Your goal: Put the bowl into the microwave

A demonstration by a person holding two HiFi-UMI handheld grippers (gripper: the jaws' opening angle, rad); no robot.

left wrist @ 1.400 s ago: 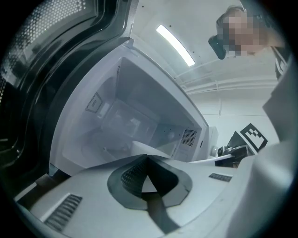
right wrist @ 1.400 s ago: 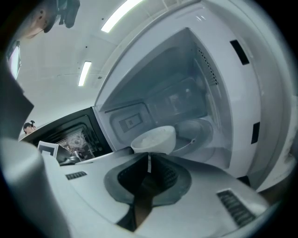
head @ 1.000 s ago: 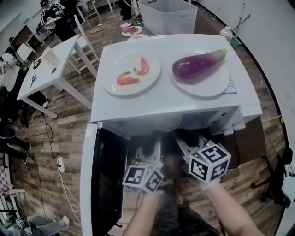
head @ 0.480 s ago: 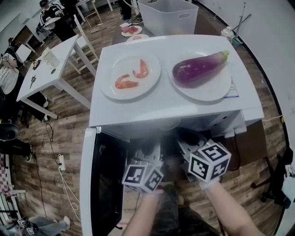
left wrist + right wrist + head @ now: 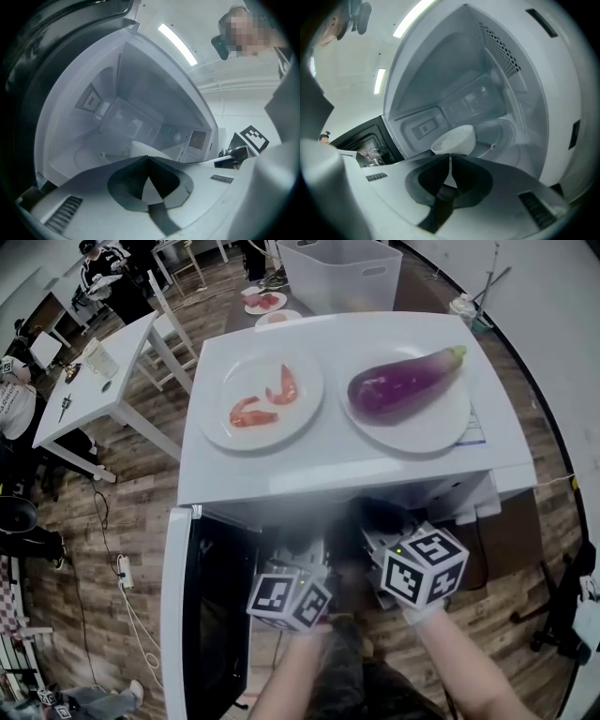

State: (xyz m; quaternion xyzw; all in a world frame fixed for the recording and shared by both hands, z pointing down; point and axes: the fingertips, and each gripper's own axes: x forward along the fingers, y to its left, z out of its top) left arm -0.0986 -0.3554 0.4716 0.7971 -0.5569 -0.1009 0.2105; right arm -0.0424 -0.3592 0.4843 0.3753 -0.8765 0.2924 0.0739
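Observation:
The white microwave (image 5: 328, 460) stands open, its door (image 5: 176, 615) swung out to the left. A white bowl (image 5: 454, 138) hangs inside the mouth of the cavity, above the glass turntable (image 5: 502, 133). My right gripper (image 5: 450, 156) is shut on the bowl's near rim. In the left gripper view only a slice of the bowl (image 5: 143, 149) shows behind the tips of my left gripper (image 5: 148, 157), which also looks shut on its rim. In the head view both grippers, left (image 5: 305, 547) and right (image 5: 373, 526), reach under the microwave's top edge, which hides the bowl.
On top of the microwave sit a plate (image 5: 220, 371) with shrimp and a plate (image 5: 427, 435) with a purple eggplant (image 5: 403, 381). A white bin (image 5: 342, 273) stands behind. A white table (image 5: 103, 390) and people are at the left.
The bowl's rim, faintly seen under the microwave's front edge a second ago, has gone out of sight further in. Both grippers have edged slightly forward.

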